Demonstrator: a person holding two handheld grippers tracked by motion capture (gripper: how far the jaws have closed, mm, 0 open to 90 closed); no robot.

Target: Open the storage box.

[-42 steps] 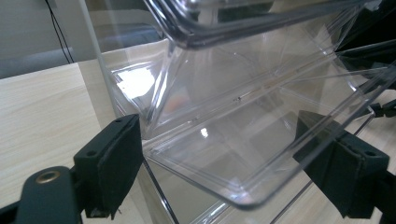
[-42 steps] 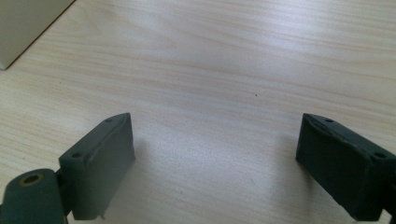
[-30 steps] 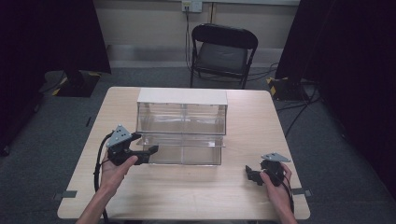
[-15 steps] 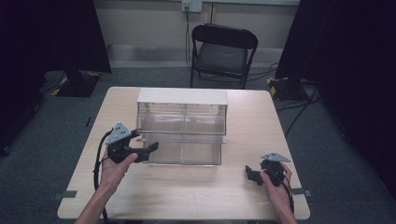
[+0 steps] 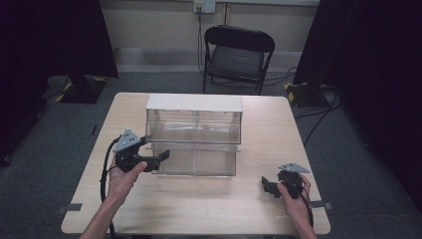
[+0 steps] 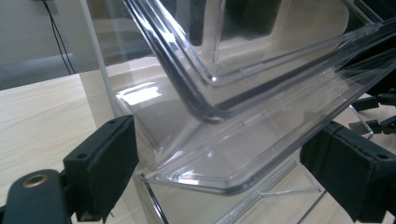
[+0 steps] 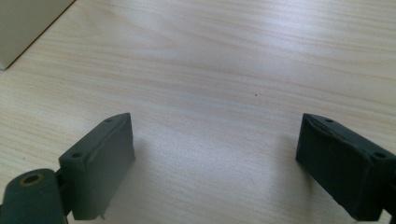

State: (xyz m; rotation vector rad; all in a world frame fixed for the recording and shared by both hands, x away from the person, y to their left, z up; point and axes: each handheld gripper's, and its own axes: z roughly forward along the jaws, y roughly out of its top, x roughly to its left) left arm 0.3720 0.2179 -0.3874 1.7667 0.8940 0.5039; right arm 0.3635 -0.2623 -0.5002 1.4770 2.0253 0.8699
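**Letting go of the drawer front**

Opening within the last half second, the left claw (image 5: pixel 160 158) has spread its jaws at the left front corner of the clear plastic drawer (image 5: pixel 196 160) — the lower one, which stands pulled out of the clear drawer cabinet (image 5: pixel 195 122) toward the person. In the left gripper view the drawer's rim (image 6: pixel 196 182) lies between the two pads, yet both stand apart from the plastic, so nothing is gripped. My reading is that the pull is done and the hold is being released; the drawer looks to sit as far out as it needs to.

From the left claw the drawer runs off toward 3 o'clock in the high view, its corner right at the claw's tips, the cabinet at about 1 o'clock.

The right claw (image 5: pixel 268 187) rests low over the bare tabletop (image 5: pixel 219 209) at roughly 5 o'clock from the drawer, well apart from it — jaws wide, holding nothing.
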